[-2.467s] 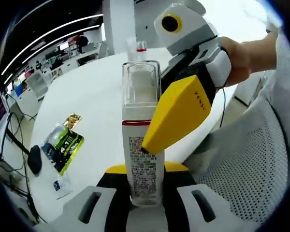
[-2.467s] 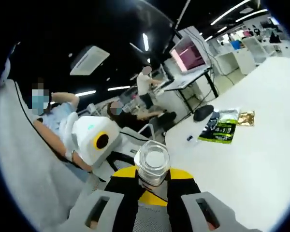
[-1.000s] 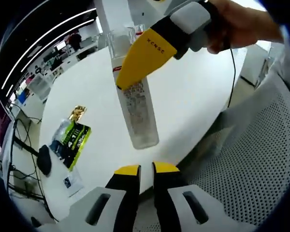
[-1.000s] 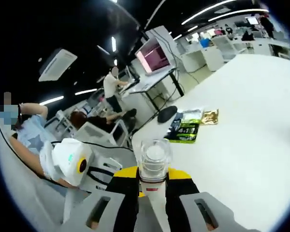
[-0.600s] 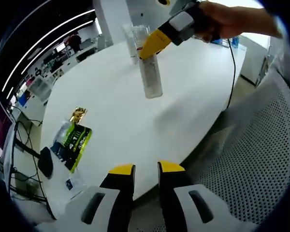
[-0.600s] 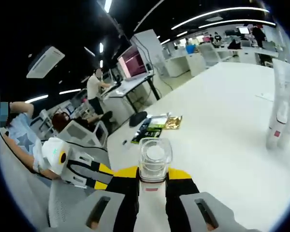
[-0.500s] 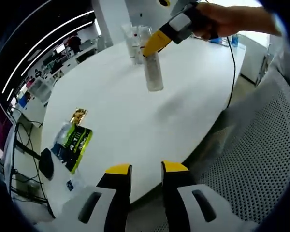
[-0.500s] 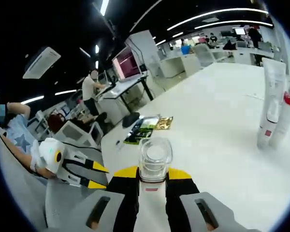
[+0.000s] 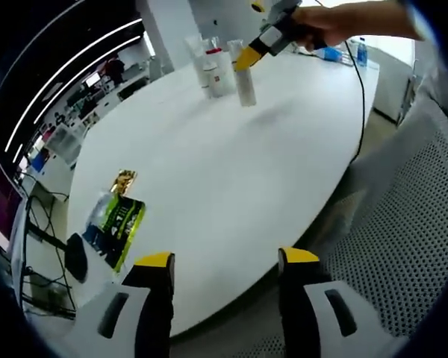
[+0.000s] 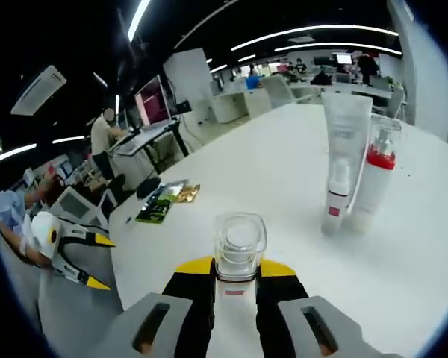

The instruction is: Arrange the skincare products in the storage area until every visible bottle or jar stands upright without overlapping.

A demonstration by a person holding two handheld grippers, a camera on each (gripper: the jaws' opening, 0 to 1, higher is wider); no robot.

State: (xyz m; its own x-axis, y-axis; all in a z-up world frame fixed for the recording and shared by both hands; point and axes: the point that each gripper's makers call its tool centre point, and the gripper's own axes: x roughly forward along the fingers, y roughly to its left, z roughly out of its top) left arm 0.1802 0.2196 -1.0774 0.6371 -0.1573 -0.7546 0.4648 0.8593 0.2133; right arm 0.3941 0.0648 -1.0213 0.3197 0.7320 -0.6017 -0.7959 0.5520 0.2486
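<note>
Right tongs [image 10: 237,277] clamp pump bottle [image 10: 239,246], lower body hidden | left tongs [image 9: 228,259] wide apart

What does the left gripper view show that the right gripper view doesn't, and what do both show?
Left gripper view: the person's hand holding the right gripper, a water bottle, and the bottle's whole body. Right gripper view: the held bottle's clear cap close up between closed jaws, and a monitor. Both: the white table, the standing white tube and red-collared bottle, the green packet, and the left gripper, its jaws apart.
</note>
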